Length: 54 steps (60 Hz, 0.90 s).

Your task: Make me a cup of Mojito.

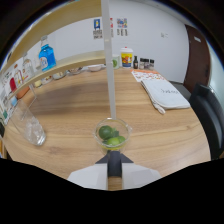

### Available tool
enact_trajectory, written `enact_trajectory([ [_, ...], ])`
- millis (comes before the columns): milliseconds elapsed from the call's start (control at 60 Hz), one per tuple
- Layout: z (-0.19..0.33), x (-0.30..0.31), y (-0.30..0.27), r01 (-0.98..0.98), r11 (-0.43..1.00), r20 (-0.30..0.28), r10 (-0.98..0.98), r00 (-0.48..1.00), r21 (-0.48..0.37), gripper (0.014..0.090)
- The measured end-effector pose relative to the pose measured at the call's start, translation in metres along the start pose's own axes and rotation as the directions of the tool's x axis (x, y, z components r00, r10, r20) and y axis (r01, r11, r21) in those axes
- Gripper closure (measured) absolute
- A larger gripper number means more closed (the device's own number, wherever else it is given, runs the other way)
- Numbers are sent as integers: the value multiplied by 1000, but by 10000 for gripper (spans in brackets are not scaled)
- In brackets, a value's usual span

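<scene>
Glass of limes stands just ahead of the gripper.

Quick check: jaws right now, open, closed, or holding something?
Gripper: jaws shut on the long white rod, which stands in the small clear cup of limes just ahead.

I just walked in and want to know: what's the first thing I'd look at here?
Probably the long white stick that the gripper holds, fingers shut on it, reaching down into a small clear cup of lime pieces just ahead of the fingers on the wooden table. Next, a tall clear glass stands off to the left of the cup.
</scene>
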Motion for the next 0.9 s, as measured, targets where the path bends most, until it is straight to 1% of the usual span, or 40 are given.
enact_trajectory([
  [67,3,2,7,0,1000,-3,0,1000,-15,883],
  [183,5,6,10,15,1000,-4,-15,1000,-12,874],
  [250,5,4,9,19,1000,13,-19,1000,-9,862],
  [333,5,8,12,13,1000,8,-13,1000,-25,687],
  [367,3,9,12,7,1000,6,-7,1000,-28,598],
  [383,1,10,11,5,1000,4,-5,1000,-26,471],
  [417,-2,12,9,4,1000,-5,-4,1000,-17,281],
  [450,-6,14,6,7,1000,-11,-7,1000,-6,218],
  [467,-9,15,4,10,1000,-14,-10,1000,0,200],
  [500,-16,17,-2,14,1000,-29,-13,999,19,183],
  [600,-46,12,-31,8,995,-52,-2,999,102,190],
  [717,-89,-17,-66,-38,978,-19,43,999,203,188],
  [800,-120,-51,-86,-42,963,11,41,999,265,192],
  [900,-143,-93,-95,-26,945,17,22,1000,325,192],
])
